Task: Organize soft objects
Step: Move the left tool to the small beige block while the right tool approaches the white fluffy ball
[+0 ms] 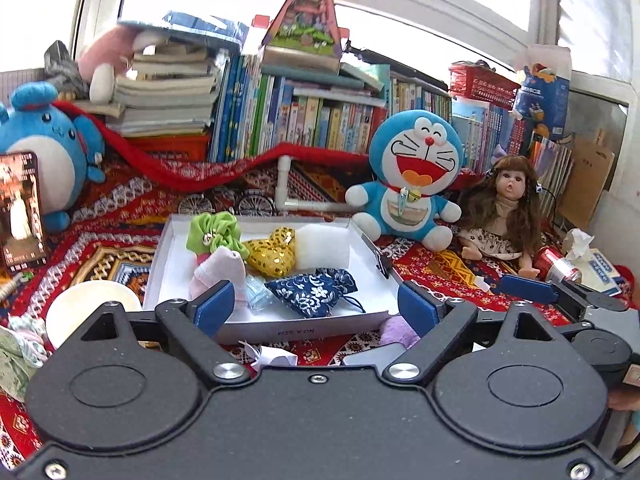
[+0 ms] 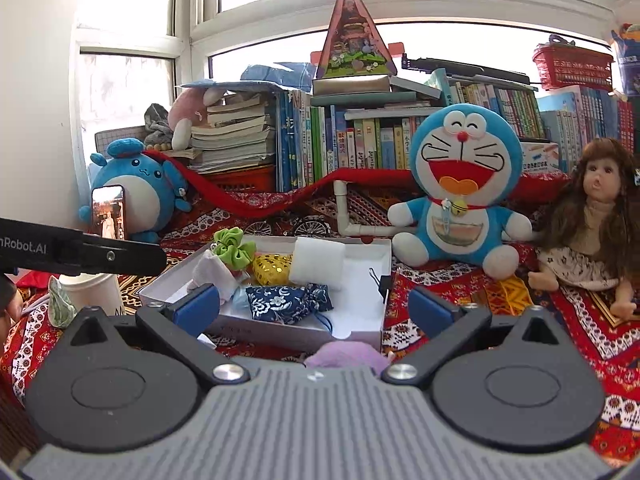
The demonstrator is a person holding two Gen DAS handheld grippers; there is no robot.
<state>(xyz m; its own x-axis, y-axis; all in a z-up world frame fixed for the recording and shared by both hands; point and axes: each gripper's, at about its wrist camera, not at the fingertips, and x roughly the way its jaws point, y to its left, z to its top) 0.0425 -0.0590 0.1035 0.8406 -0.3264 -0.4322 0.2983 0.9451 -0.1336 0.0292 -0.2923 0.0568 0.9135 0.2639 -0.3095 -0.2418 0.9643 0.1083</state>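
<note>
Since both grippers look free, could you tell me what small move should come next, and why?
Probably ease the right gripper down onto the purple soft item lying on the cloth just outside the white box's near wall. The blue pouch, gold pouch and green scrunchie already sit inside, and both grippers are open and empty.

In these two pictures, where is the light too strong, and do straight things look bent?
Left wrist view: the window panes behind the row of upright books are blown out white, and the frame bows. Right wrist view: the same glare fills the window, its frame curves strongly, and the white cardboard box stays sharp and evenly lit.
</note>
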